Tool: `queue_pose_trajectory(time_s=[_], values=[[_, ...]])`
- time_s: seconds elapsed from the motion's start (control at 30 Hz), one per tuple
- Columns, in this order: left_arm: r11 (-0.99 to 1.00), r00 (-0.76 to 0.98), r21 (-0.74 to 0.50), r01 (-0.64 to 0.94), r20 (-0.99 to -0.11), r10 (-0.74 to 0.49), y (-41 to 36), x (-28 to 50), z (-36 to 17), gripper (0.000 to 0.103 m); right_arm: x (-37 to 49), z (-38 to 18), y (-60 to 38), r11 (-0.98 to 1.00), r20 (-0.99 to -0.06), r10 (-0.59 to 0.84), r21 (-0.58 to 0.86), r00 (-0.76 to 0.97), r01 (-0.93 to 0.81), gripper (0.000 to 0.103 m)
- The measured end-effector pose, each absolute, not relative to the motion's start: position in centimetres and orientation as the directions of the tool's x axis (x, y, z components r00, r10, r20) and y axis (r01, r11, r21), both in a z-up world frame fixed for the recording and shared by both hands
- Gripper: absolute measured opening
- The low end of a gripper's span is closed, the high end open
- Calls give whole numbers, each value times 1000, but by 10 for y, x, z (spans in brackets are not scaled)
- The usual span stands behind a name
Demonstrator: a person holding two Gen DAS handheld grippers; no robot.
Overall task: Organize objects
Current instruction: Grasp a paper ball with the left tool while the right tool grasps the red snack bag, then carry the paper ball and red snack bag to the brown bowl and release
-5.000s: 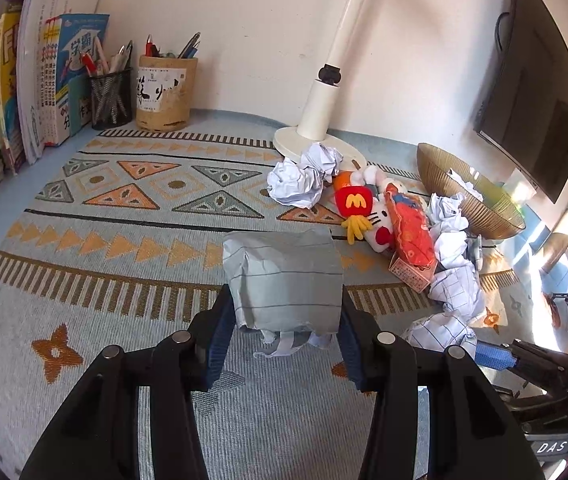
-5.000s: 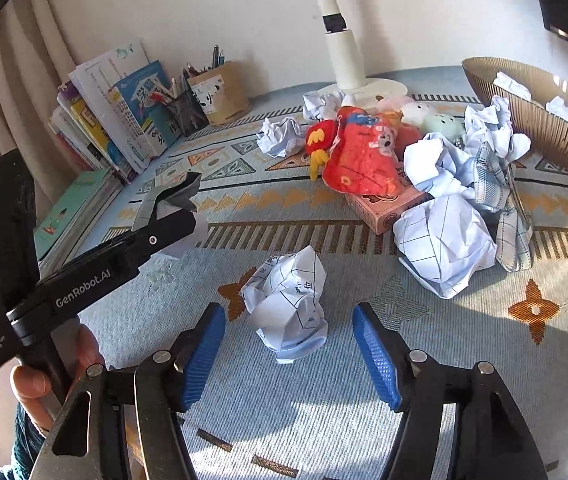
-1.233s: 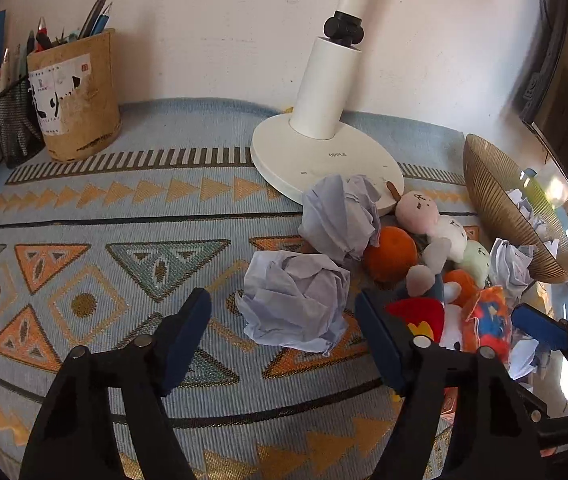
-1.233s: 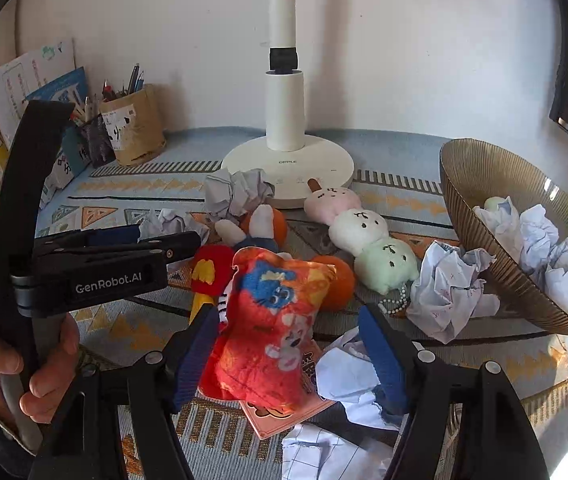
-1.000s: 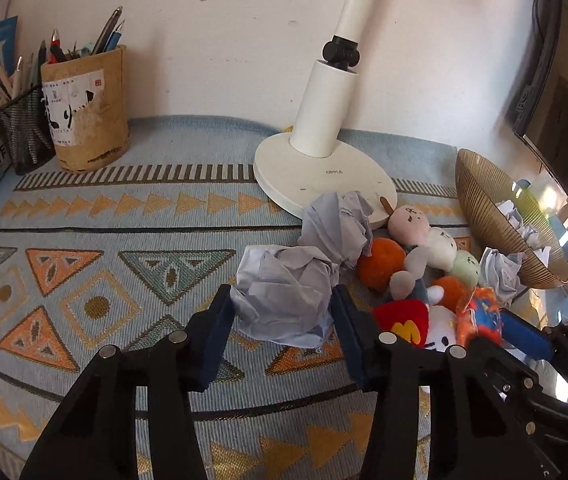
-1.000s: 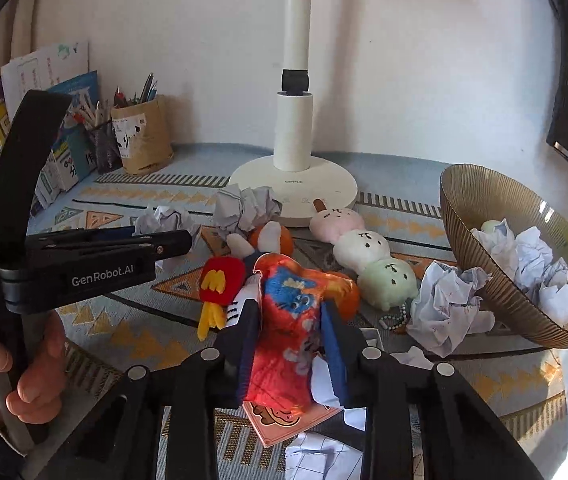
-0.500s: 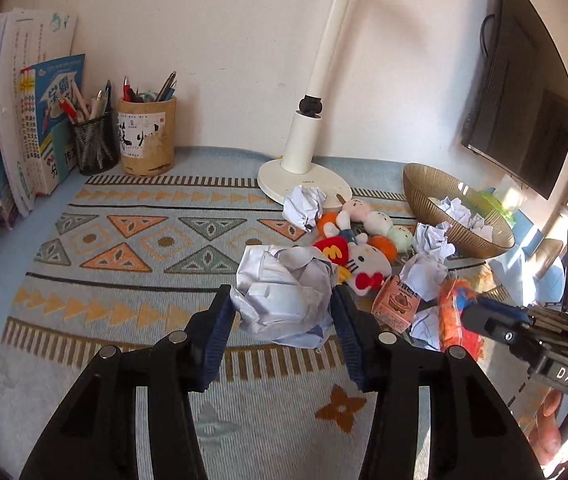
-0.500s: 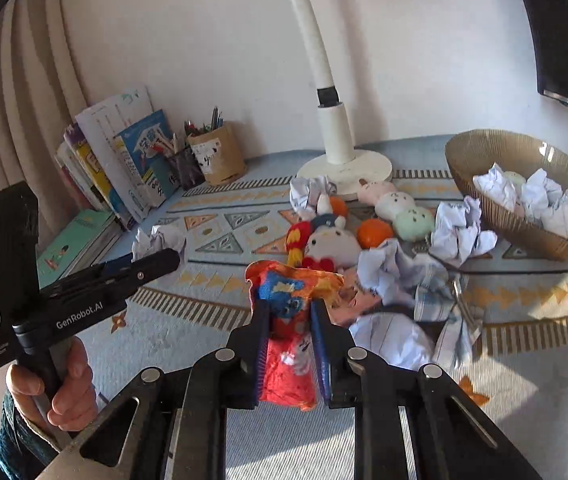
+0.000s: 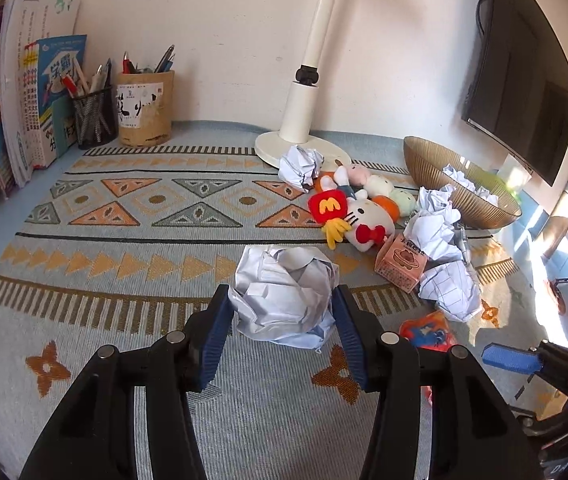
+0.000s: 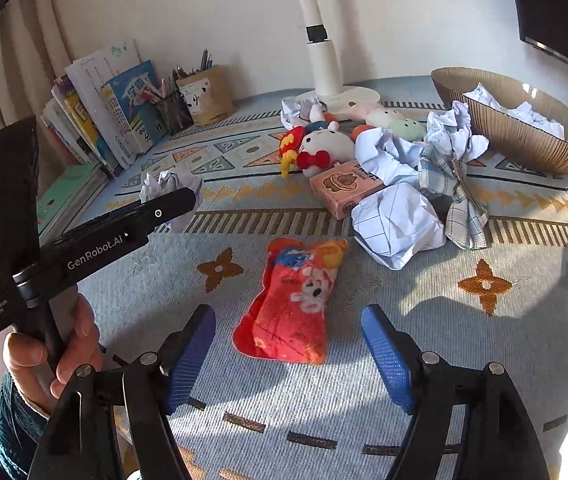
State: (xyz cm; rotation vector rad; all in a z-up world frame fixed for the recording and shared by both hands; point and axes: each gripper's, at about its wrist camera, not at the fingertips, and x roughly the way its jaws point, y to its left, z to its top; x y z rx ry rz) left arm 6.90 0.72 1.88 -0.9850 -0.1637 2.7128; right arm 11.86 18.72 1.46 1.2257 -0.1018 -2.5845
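Listing the contents of a patterned table mat as seen from both wrist views; left tongs closed onto a crumpled paper ball, blue pads pressing its two sides, the ball's lower edge hidden behind the pads (whether it clears the mat cannot be told); right tongs spread wide and holding nothing, a red plush pouch lying flat on the mat just ahead of the gap, touched by neither pad; in the left view only a corner of that pouch shows, the rest cut off by the tong arm.

Further items: white cat plush with a red fries plush against it; small pink box beside more crumpled sheets; checked cloth, partly buried in the paper; ribbed brown bowl holding paper wads, its far rim cut by the frame edge; white lamp base, head out of view; pen cup and mesh pen holder; leaning books, titles unreadable; dark monitor on the wall; a bare hand gripping the left handle.
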Motion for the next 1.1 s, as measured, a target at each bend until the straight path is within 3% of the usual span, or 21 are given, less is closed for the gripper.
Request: queue_pose_trajectory(time_s=[0.1,0.27,0.4,0.53,0.6,0.8,0.9,1.1], values=[[-962,-741,-200,-185,-615,271,4,69,18,48,111,9,175,-978,-767,-197,106,-610,182,74],[-970,-747,-157,-183,-620,242,11,71,19,49,99,3,172,-982,-770,-180,101,-612,163,74],[-973,-743,-129,-193,-627,231,16,71,18,50,98,2,169,-982,-767,-165,72,-620,172,46],[-974,-744,-131,-186,-629,227,15,71,18,50,101,7,179,-973,-751,-225,142,-621,181,31],[-974,-744,-119,-193,-629,224,17,71,19,50,102,15,193,-953,-726,-304,240,-617,187,29],[-955,-749,-100,-278,-600,281,42,75,43,48,118,72,247,-935,-589,-332,307,-737,176,28],[-934,-763,-128,-333,-545,347,64,70,76,48,119,107,282,-949,-520,-268,288,-811,129,29],[-900,-781,-72,-431,-470,412,143,32,138,48,97,154,356,-965,-423,-64,258,-904,-53,29]])
